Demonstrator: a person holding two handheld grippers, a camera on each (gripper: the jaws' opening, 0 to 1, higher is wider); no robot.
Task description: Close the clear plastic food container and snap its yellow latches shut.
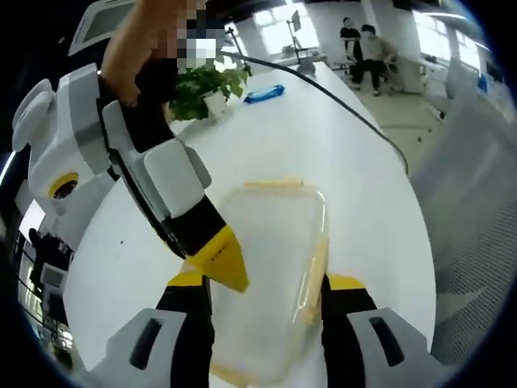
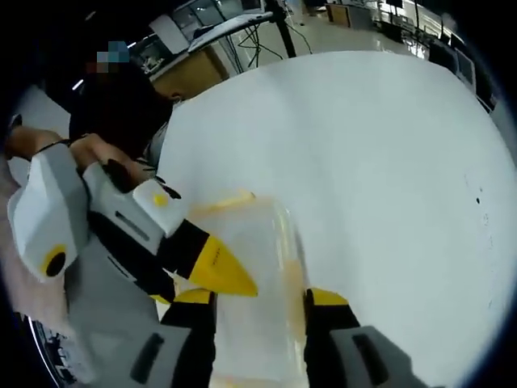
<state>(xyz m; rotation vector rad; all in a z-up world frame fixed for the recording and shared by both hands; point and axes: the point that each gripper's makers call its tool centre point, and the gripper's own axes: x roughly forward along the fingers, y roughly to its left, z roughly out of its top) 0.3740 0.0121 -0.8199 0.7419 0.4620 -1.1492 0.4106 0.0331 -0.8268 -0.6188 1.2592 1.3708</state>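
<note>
The clear rectangular plastic food container (image 1: 271, 267) with pale yellow latches (image 1: 317, 271) lies lidded on the white tabletop (image 1: 339, 153), between the left gripper (image 1: 266, 295)'s spread jaws. The right gripper (image 2: 258, 303) straddles it too, jaws spread. A potted green plant (image 1: 206, 89) and a blue packet (image 1: 265, 94) sit far off.

Counts: 1 clear plastic food container (image 1: 271, 267) with 2 yellow latches (image 1: 317, 271) visible, 1 white table (image 1: 323, 145), 1 potted plant (image 1: 206, 89), 1 blue object (image 1: 265, 94), 2 grippers (image 1: 266, 284), 2 seated people (image 1: 367, 52).
</note>
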